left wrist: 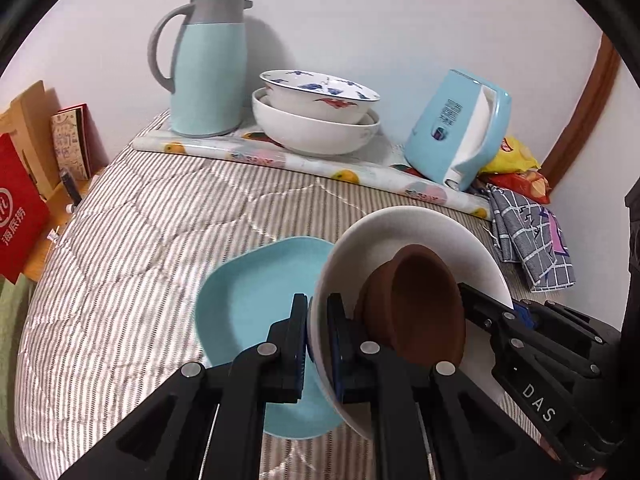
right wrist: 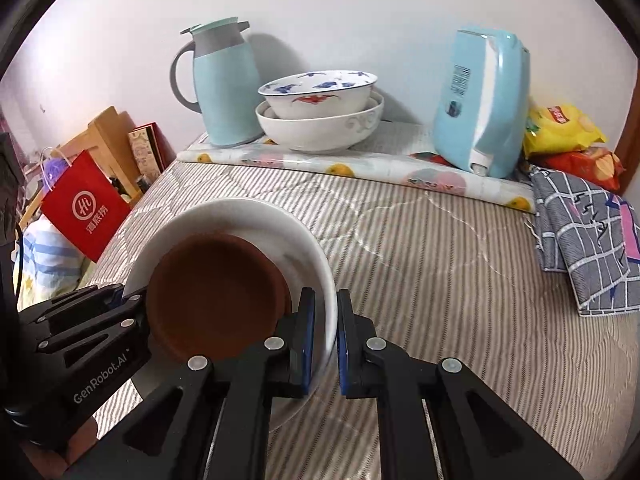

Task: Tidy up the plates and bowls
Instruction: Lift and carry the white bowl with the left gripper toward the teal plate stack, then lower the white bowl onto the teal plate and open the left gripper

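Note:
Both grippers hold one white plate [left wrist: 420, 232] by opposite rims, lifted and tilted above the striped bed. A brown bowl [left wrist: 424, 304] rests in it. My left gripper [left wrist: 318, 344] is shut on the plate's left rim. My right gripper [right wrist: 325, 340] is shut on its right rim [right wrist: 320, 280]; the brown bowl [right wrist: 216, 300] shows beside it. A light blue plate [left wrist: 248, 300] lies on the bed under the left gripper. A blue-flowered bowl [left wrist: 320, 94] sits stacked in a white bowl [left wrist: 312, 132] at the back.
A blue thermos jug [left wrist: 204, 64] and a blue tissue holder [left wrist: 456, 128] stand by the wall on a fruit-print mat [left wrist: 360, 172]. Snack bags [right wrist: 560, 128] and a checked cloth [right wrist: 592, 240] lie at the right. A red bag [right wrist: 84, 204] hangs at the left.

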`<state>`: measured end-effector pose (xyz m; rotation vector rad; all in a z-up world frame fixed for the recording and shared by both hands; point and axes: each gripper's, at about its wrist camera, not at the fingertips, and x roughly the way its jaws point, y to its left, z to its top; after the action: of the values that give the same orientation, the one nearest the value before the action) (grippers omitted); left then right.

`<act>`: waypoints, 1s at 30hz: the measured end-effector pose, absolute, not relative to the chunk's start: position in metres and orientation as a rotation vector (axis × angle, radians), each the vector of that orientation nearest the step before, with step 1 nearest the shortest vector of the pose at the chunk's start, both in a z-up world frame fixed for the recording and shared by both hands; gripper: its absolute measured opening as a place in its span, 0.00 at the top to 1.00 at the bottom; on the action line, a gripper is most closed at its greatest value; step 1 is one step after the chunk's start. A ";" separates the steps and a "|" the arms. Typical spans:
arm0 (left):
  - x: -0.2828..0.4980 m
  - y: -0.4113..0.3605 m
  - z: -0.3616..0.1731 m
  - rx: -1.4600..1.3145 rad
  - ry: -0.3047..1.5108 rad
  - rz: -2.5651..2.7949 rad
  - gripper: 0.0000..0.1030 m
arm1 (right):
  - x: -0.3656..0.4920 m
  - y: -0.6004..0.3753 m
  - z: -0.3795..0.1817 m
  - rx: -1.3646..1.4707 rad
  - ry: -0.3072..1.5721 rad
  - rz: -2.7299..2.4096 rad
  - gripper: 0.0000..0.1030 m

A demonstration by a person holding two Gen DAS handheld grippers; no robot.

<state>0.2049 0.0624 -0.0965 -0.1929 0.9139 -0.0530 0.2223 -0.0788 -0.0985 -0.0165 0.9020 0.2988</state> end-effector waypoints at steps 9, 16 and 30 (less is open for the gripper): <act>0.208 0.081 -0.102 -0.204 0.924 -0.023 0.90 | 0.230 -0.060 -0.104 -0.025 0.914 0.325 0.91; 0.210 0.095 -0.112 -0.215 0.940 -0.001 0.90 | 0.236 -0.045 -0.113 -0.031 0.932 0.348 0.91; 0.218 0.107 -0.139 -0.242 0.980 0.002 0.90 | 0.245 -0.032 -0.137 -0.046 0.975 0.350 0.91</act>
<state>0.2181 0.1065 -0.1393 -0.2423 0.9800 0.0019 0.2453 -0.0319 -0.1365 -0.0458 0.9755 0.3495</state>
